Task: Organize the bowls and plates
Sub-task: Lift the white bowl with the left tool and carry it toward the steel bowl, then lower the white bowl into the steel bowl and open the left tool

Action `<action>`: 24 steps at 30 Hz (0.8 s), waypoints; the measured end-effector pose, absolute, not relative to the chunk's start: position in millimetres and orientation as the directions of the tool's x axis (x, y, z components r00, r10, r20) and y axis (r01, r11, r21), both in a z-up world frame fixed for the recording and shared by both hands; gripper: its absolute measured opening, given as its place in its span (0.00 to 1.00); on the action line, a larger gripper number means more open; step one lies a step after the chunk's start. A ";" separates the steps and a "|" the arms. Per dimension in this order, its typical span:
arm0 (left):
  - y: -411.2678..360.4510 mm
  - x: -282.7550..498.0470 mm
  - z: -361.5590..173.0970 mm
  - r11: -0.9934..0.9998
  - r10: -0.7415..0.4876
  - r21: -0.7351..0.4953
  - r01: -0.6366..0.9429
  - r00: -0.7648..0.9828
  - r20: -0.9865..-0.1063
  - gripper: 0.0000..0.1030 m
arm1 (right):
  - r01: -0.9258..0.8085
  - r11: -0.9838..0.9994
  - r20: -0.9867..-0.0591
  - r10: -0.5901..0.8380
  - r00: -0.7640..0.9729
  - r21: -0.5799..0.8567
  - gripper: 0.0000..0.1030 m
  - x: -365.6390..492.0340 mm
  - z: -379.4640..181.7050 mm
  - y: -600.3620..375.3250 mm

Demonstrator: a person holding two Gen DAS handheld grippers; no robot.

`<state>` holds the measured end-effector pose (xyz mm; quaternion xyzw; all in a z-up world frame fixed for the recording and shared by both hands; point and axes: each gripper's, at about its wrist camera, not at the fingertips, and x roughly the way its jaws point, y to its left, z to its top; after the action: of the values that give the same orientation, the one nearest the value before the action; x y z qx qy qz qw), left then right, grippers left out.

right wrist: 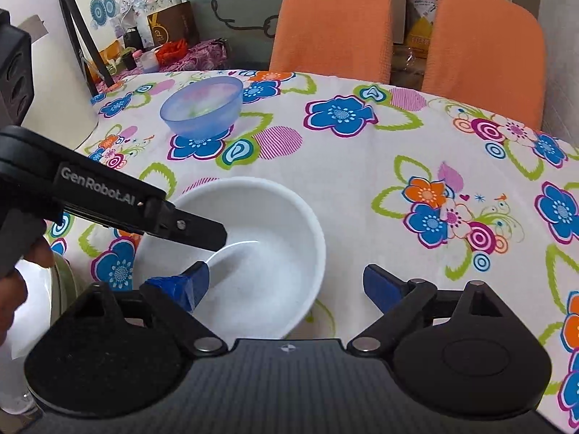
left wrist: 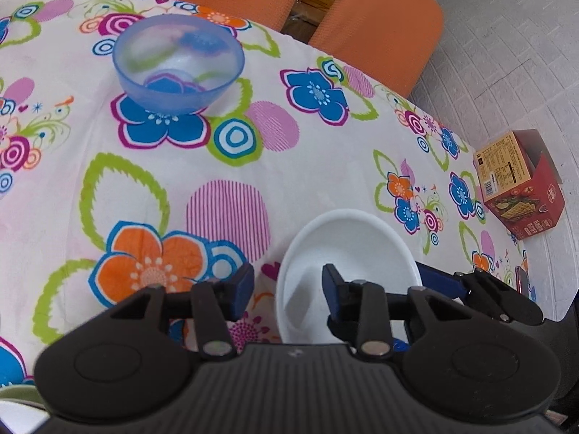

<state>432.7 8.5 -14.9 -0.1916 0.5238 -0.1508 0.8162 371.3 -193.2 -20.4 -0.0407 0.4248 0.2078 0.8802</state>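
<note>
White bowl [right wrist: 253,253] rim between left fingers [left wrist: 334,285]

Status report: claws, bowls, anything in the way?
Left claw open, straddling white bowl rim. Right claw open, empty, also at bowl. Blue bowl apart, far side. Nothing between.

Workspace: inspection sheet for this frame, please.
Surface: table under a floral tablecloth.
Job's things: white round bowl near the grippers; translucent blue plastic bowl farther back, upright, apart from it.
Clutter: red cardboard food box off the table's edge.
Grippers: left gripper open, one finger inside the white bowl, the other outside its rim; right gripper open, one finger over the bowl.
Cables: nothing seen.
Surroundings: two orange chairs behind the table.
</note>
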 end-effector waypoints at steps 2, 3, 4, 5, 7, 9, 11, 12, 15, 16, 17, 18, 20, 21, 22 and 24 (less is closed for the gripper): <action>5.5 427.4 -11.4 0.884 -0.448 -0.460 0.079 0.418 -0.790 0.34 | -0.412 0.909 -0.748 0.318 0.582 0.066 0.75 361.0 -18.3 -191.9; 3.3 425.7 -11.1 0.887 -0.444 -0.453 0.086 0.421 -0.791 0.34 | -0.424 0.904 -0.740 0.317 0.592 0.048 0.72 357.4 -16.9 -189.3; 0.4 424.7 -12.1 0.889 -0.444 -0.449 0.093 0.419 -0.792 0.32 | -0.440 0.897 -0.734 0.325 0.596 0.039 0.69 354.6 -15.6 -185.9; -2.8 425.3 -14.3 0.889 -0.446 -0.446 0.101 0.410 -0.796 0.25 | -0.460 0.887 -0.734 0.343 0.586 0.047 0.60 354.7 -14.9 -182.1; -6.9 426.3 -20.3 0.902 -0.419 -0.424 0.081 0.398 -0.816 0.09 | -0.465 0.884 -0.741 0.345 0.576 0.050 0.57 356.9 -14.8 -175.6; -8.0 424.3 -17.8 0.915 -0.391 -0.395 0.080 0.415 -0.821 0.10 | -0.465 0.883 -0.739 0.354 0.573 0.062 0.57 358.8 -12.8 -173.0; -4.4 425.2 -16.5 0.915 -0.387 -0.398 0.064 0.415 -0.824 0.10 | -0.458 0.884 -0.741 0.368 0.562 0.091 0.58 361.0 -10.4 -172.3; -2.3 426.6 -15.7 0.914 -0.388 -0.403 0.054 0.413 -0.824 0.10 | -0.458 0.884 -0.741 0.368 0.562 0.093 0.58 361.9 -9.5 -171.3; -1.0 429.5 -8.7 0.914 -0.383 -0.403 0.043 0.418 -0.824 0.10 | -0.455 0.888 -0.736 0.354 0.576 0.071 0.61 361.2 -4.1 -165.5; -1.6 429.7 -5.3 0.915 -0.380 -0.400 0.043 0.421 -0.824 0.10 | -0.451 0.890 -0.734 0.347 0.584 0.062 0.61 361.1 -1.4 -165.0; -3.2 429.9 -0.9 0.916 -0.379 -0.397 0.048 0.424 -0.823 0.10 | -0.447 0.892 -0.729 0.344 0.592 0.058 0.61 360.8 2.1 -165.5; -4.9 429.4 3.2 0.917 -0.379 -0.396 0.053 0.426 -0.821 0.10 | -0.446 0.893 -0.725 0.346 0.595 0.060 0.62 359.6 5.9 -166.7; -7.0 424.4 11.1 0.916 -0.383 -0.395 0.065 0.431 -0.817 0.10 | -0.440 0.894 -0.716 0.359 0.599 0.080 0.62 354.1 13.5 -171.6; -8.0 420.6 14.1 0.914 -0.389 -0.400 0.069 0.429 -0.815 0.10 | -0.437 0.895 -0.713 0.364 0.599 0.089 0.62 349.5 16.8 -174.2; -8.2 414.9 17.2 0.911 -0.395 -0.406 0.071 0.429 -0.813 0.10 | -0.435 0.896 -0.712 0.364 0.601 0.091 0.62 343.5 19.5 -176.2; -9.9 400.2 22.6 0.906 -0.408 -0.417 0.078 0.429 -0.806 0.10 | -0.430 0.899 -0.708 0.357 0.610 0.082 0.62 325.6 24.3 -179.4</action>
<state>400.2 -9.9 22.6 -0.1605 0.5140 -0.1462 0.8299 325.6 -179.4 24.3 -0.0482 0.3831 0.2196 0.8959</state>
